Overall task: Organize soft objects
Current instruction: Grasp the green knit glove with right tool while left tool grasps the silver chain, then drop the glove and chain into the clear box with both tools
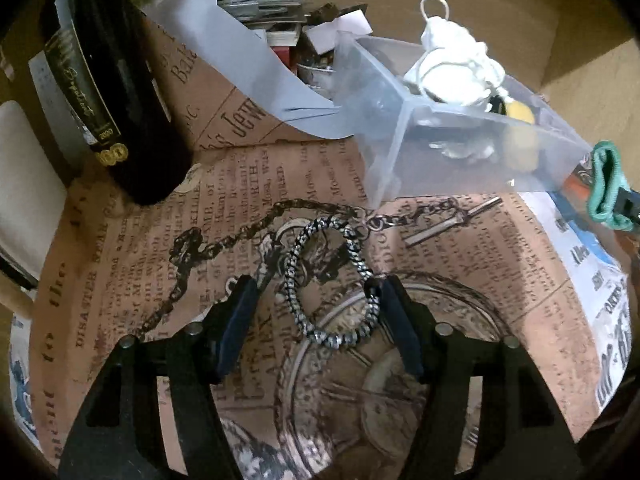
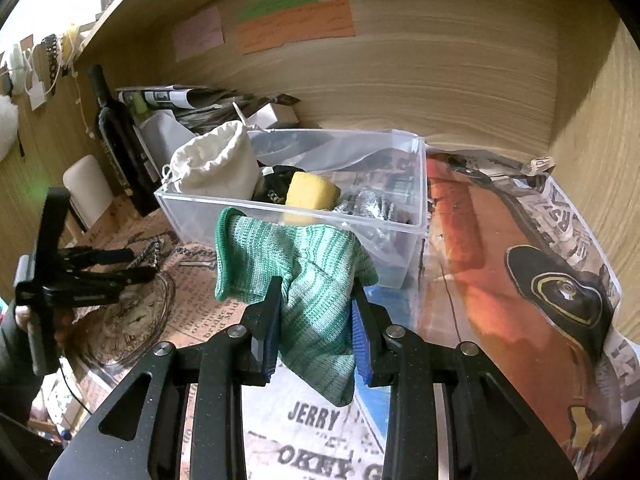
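My right gripper (image 2: 316, 292) is shut on a green knitted cloth (image 2: 304, 276), held just in front of a clear plastic bin (image 2: 416, 184). The bin holds a white drawstring pouch (image 2: 220, 164), a yellow sponge (image 2: 312, 192) and a dark item. My left gripper (image 1: 316, 292) is open, its jaws either side of a black-and-white braided cord loop (image 1: 332, 276) lying on the newspaper-print paper (image 1: 224, 208). In the right wrist view the left gripper (image 2: 148, 260) sits left of the bin. The green cloth also shows in the left wrist view (image 1: 606, 184), beside the bin (image 1: 400, 132).
A dark wine bottle (image 1: 116, 92) stands at the left, also in the right wrist view (image 2: 120, 148). A metal chain (image 1: 224, 236) with a toggle bar (image 1: 452, 220) lies on the paper. Papers and small boxes (image 2: 208, 100) pile behind the bin. Wooden walls (image 2: 440, 72) close the back and right.
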The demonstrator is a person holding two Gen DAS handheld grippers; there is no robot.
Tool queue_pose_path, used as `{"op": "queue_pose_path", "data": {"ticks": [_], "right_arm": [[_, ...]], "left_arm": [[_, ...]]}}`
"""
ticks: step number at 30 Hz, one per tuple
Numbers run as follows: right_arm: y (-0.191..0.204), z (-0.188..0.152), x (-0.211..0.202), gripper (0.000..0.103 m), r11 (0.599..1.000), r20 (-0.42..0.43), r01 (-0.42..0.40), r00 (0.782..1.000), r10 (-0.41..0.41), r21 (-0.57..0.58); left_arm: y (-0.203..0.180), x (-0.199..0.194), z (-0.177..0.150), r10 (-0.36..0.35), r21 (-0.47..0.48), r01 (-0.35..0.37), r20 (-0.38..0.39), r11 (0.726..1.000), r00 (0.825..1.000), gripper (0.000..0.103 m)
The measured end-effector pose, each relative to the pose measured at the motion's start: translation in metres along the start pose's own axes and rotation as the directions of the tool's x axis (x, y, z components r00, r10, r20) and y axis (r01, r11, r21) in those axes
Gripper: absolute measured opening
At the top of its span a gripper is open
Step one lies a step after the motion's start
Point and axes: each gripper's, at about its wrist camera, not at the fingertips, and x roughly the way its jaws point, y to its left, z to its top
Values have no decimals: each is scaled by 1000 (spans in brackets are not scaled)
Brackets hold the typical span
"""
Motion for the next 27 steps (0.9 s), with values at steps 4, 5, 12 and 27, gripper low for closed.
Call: {"op": "queue_pose_path", "data": {"ticks": [4, 5, 12, 27], "right_arm": [[-1, 1, 0, 28, 1000, 4, 3, 1000, -3, 4], [-1, 1, 0, 28, 1000, 6, 4, 1000, -4, 4], [-3, 1, 0, 28, 1000, 11, 4, 1000, -4, 6], [-7, 32, -13, 28, 1000, 127, 9, 992, -8, -4]], "left_arm": [[-7, 0, -1, -14, 32, 14, 10, 999, 1000, 44], [-10, 0, -2, -13, 41, 13, 12, 999, 1000, 40], [-20, -5, -6, -31, 74, 29, 25, 997, 999, 20], [-59, -70, 44, -151, 110, 127, 241, 986, 959, 20]]}}
